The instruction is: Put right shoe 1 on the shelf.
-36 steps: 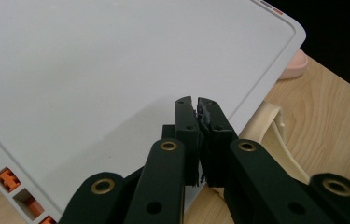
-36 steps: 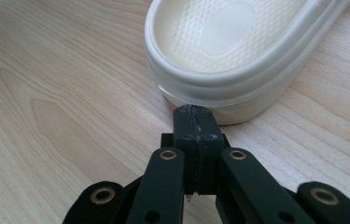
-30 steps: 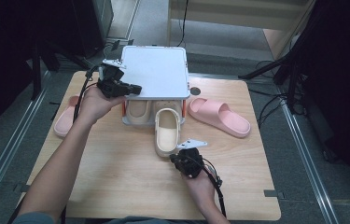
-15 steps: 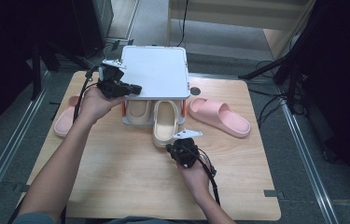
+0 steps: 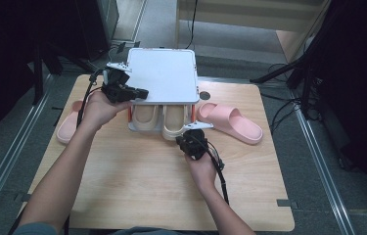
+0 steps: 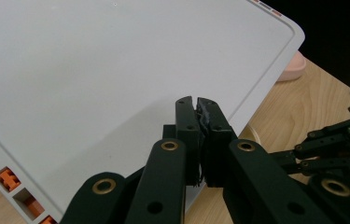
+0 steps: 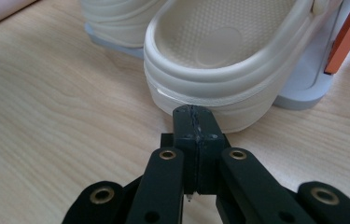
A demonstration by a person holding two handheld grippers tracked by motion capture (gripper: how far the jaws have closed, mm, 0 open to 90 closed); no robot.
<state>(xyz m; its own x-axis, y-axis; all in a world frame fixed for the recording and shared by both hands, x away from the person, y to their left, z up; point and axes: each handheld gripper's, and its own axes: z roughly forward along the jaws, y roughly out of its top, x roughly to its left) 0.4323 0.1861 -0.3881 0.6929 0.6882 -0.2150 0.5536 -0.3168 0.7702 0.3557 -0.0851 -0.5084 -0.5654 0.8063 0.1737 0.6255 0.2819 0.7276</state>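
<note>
Two cream foam clogs (image 5: pixel 173 120) under flat white rack top (image 5: pixel 164 73); two pink slides (image 5: pixel 232 122).
Right claw (image 7: pixel 195 122) pressed together at ribbed heel; left claw (image 6: pixel 197 122) pressed together over the smooth top.

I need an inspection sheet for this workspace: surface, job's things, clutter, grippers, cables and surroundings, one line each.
Surface: wooden table, bare at the near side.
Job's things: white rack with a flat top; two cream slippers side by side under it, heels pointing toward the person.
Clutter: pink slipper lying right of the rack, another pink slipper at its left.
Grippers: left gripper at the rack top's left edge, jaws shut; right gripper jaws shut, tips against the right cream slipper's heel.
Cables: black cable trailing along the right hand; more cables on the floor at right.
Surroundings: metal rails on the floor at both sides, dark stands behind.
</note>
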